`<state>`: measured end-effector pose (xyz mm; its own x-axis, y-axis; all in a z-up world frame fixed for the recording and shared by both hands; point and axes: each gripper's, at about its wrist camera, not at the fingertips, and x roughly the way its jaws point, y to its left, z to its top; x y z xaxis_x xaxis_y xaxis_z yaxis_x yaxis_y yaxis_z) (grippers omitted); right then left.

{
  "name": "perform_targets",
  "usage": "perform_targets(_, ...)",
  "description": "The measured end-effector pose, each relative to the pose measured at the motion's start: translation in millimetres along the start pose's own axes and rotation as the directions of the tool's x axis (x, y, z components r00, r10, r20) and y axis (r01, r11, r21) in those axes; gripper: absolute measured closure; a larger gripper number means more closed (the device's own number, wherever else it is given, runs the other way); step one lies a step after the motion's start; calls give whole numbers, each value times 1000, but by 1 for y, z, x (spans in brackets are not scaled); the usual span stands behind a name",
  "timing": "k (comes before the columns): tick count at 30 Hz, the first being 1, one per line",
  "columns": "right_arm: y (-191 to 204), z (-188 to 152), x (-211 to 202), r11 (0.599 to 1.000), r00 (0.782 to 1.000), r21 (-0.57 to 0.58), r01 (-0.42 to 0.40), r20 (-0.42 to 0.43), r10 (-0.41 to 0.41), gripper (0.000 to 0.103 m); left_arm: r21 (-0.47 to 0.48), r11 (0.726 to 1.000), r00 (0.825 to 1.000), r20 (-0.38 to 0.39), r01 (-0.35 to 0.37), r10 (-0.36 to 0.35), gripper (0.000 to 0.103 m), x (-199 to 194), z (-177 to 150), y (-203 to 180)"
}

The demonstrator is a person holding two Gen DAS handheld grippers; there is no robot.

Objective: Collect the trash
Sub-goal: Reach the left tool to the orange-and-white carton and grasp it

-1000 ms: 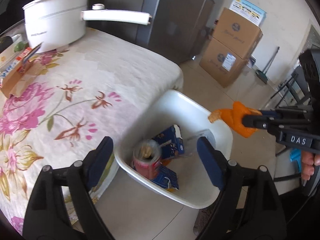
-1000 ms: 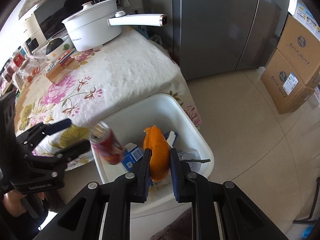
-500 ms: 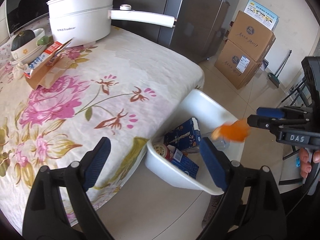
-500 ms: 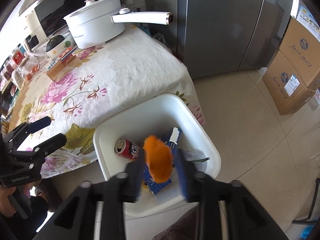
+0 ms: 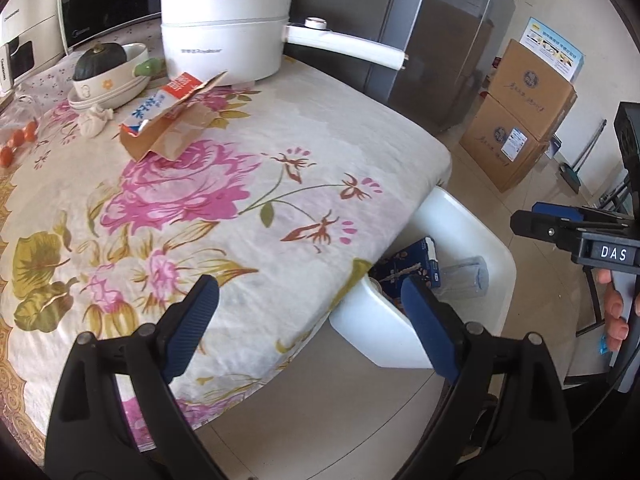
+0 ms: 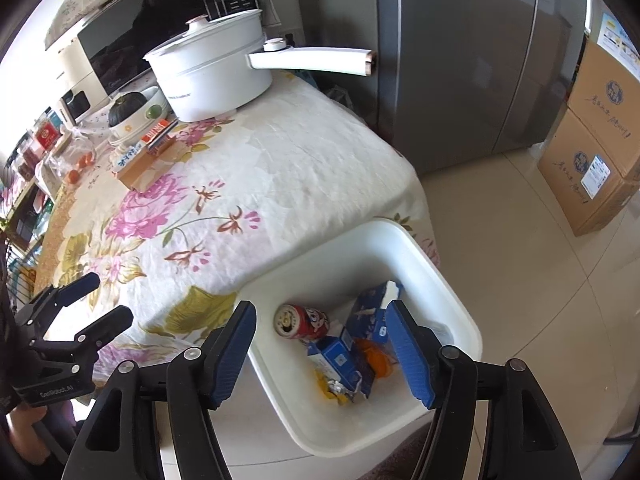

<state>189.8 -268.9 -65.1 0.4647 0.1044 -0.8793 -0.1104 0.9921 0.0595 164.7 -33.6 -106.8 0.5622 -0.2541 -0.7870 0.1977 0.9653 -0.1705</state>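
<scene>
A white bin (image 6: 460,320) stands on the floor against the table's corner. In it lie a red can (image 6: 300,322), two blue cartons (image 6: 340,360), a piece of orange peel (image 6: 374,358) and a clear plastic cup (image 5: 466,280). My right gripper (image 6: 320,312) hangs over the bin, its jaws opening with nothing between them. My left gripper (image 5: 308,292) is open and empty above the table's edge, left of the bin. On the floral tablecloth (image 5: 248,152) further back lies a torn carton on brown cardboard (image 5: 168,128).
A white pot with a long handle (image 5: 228,32) and a bowl holding a dark squash (image 5: 108,64) stand at the table's back. Small tomatoes (image 5: 16,140) lie at its left edge. A grey fridge (image 6: 460,60) and stacked cardboard boxes (image 5: 520,128) border the tiled floor.
My right gripper opened and the orange peel dropped into the bin. The red can also landed there. My left gripper drew back from the bin over the table.
</scene>
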Motion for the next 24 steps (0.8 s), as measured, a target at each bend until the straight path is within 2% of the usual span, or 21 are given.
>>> perform_targets(10,36,18,12,998,998,11,-61,5,61,27,-57,991,993,8,-120,121,9,-11,11,72)
perform_targets(15,51,34,28,997,997,4,-76,-3,76,27,-146,985,995,20,-92,96,9,-5,34,113)
perform_targets(24,56,60,51,995,995,25,-100,-24,101,27,-248,967,993,79,-61,83,9,28,100,160)
